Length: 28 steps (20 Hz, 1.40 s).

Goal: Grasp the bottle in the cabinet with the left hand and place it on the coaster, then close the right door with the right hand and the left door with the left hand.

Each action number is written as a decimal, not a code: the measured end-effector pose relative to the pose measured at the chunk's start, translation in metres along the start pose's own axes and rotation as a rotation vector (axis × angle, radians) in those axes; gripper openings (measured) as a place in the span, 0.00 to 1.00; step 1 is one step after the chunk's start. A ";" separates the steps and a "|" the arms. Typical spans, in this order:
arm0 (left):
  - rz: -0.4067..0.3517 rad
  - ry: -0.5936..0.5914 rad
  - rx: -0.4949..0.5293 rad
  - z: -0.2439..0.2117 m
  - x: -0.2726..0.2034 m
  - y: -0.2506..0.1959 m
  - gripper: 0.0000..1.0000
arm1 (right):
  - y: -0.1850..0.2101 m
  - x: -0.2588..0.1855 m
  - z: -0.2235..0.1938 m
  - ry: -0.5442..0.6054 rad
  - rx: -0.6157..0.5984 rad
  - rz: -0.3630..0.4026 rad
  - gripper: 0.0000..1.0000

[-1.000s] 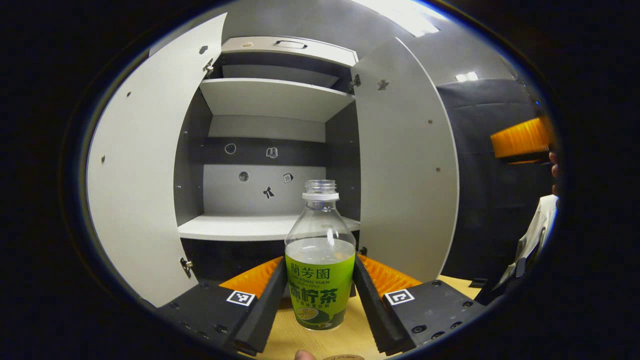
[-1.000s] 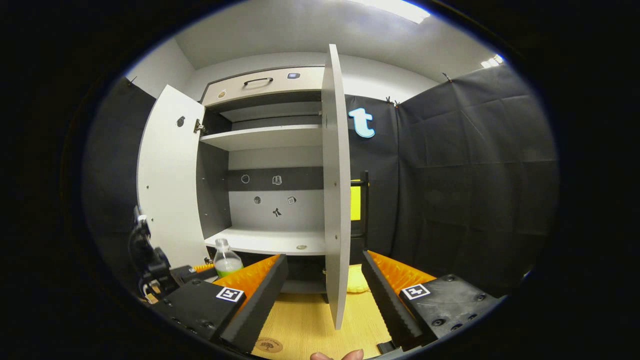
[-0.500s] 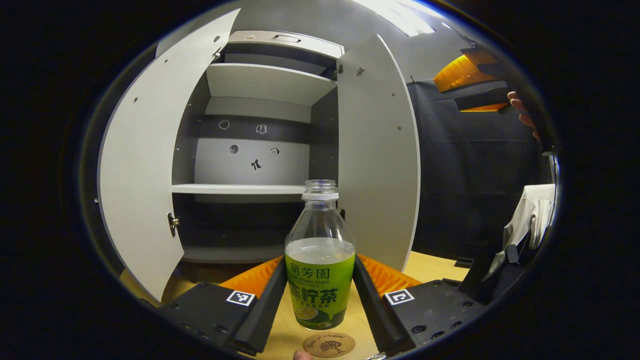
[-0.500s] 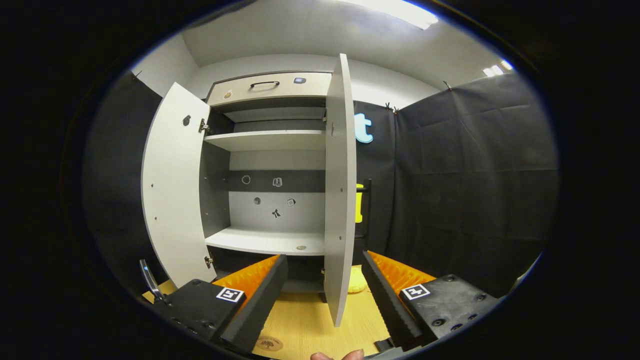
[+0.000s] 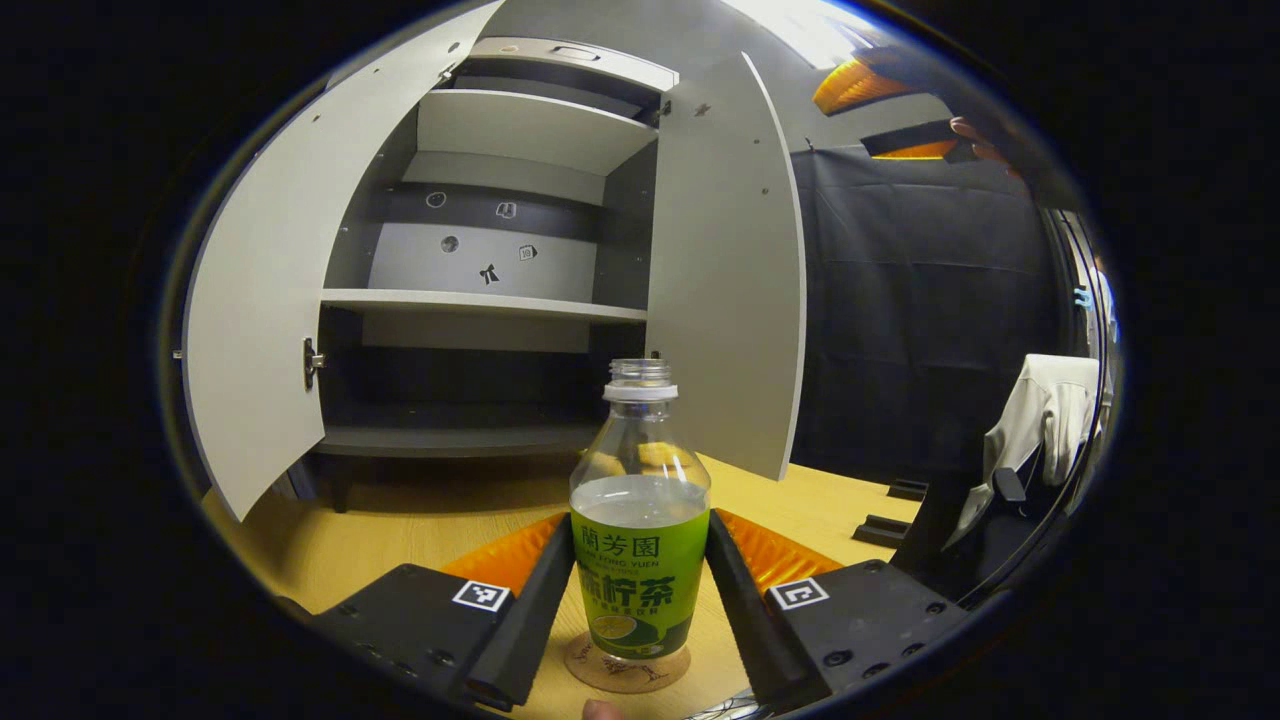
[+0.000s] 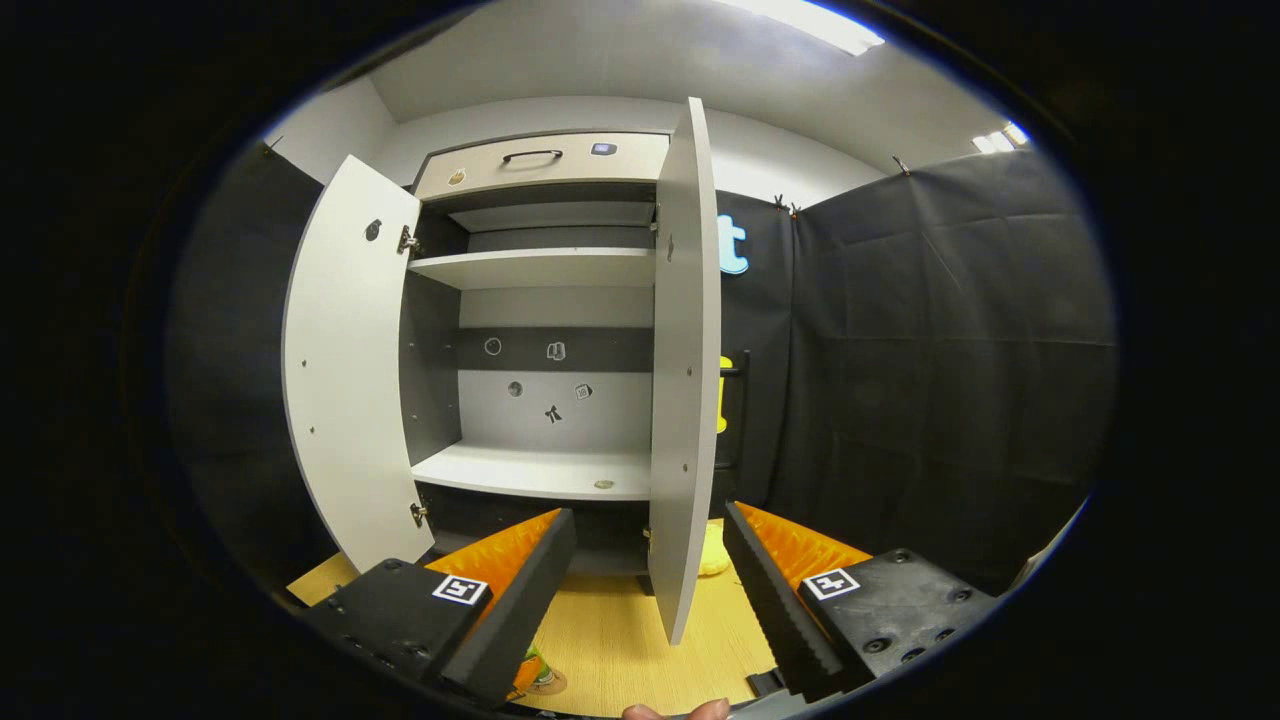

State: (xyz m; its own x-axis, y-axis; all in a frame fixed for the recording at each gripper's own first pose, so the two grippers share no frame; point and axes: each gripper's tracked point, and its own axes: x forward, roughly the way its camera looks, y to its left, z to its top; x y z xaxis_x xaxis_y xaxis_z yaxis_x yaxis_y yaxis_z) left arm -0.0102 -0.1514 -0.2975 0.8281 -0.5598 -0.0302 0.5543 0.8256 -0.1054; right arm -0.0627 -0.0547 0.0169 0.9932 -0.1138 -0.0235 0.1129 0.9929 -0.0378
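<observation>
A clear bottle [image 5: 640, 540] with a green label and no cap stands upright between the fingers of my left gripper [image 5: 640, 522], which is shut on it. Its base is over the round brown coaster [image 5: 627, 668] on the wooden table; whether it touches, I cannot tell. Behind it the white cabinet has its left door [image 5: 260, 300] and right door [image 5: 725, 270] swung open. My right gripper [image 6: 648, 515] is open, with the right door's edge [image 6: 685, 370] straight ahead of its fingers. A bit of the bottle [image 6: 525, 672] shows past its left finger.
The wooden table [image 5: 400, 520] spreads in front of the cabinet. A drawer with a handle [image 6: 540, 160] tops the cabinet. A yellow object [image 6: 712, 555] lies behind the right door. A white garment [image 5: 1040, 430] hangs over a dark chair at the right.
My left gripper has come down and back from the cabinet with the bottle, bringing its base over the coaster. My right gripper has stayed nearly still, facing the right door's edge.
</observation>
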 end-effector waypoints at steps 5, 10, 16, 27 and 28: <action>0.006 -0.010 -0.015 -0.017 0.001 0.009 0.79 | -0.002 0.005 -0.005 0.043 0.032 -0.023 0.98; -0.007 -0.012 -0.018 -0.025 0.003 0.016 0.80 | 0.000 0.017 -0.009 0.073 0.049 -0.033 0.98; -0.046 0.008 -0.018 -0.031 0.006 0.012 0.80 | -0.003 0.019 -0.011 0.075 0.033 -0.062 0.98; -0.078 0.095 0.009 -0.054 -0.012 -0.002 0.97 | -0.014 0.011 -0.021 0.094 0.044 -0.070 0.98; -0.070 0.104 0.000 -0.056 -0.015 -0.001 0.98 | -0.016 0.010 -0.022 0.096 0.044 -0.070 0.98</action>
State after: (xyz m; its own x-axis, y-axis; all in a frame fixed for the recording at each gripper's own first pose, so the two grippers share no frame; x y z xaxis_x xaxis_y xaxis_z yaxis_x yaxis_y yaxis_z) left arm -0.0284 -0.1479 -0.3524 0.7742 -0.6203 -0.1257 0.6103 0.7843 -0.1113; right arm -0.0552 -0.0727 -0.0048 0.9759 -0.1831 -0.1183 0.1846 0.9828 0.0016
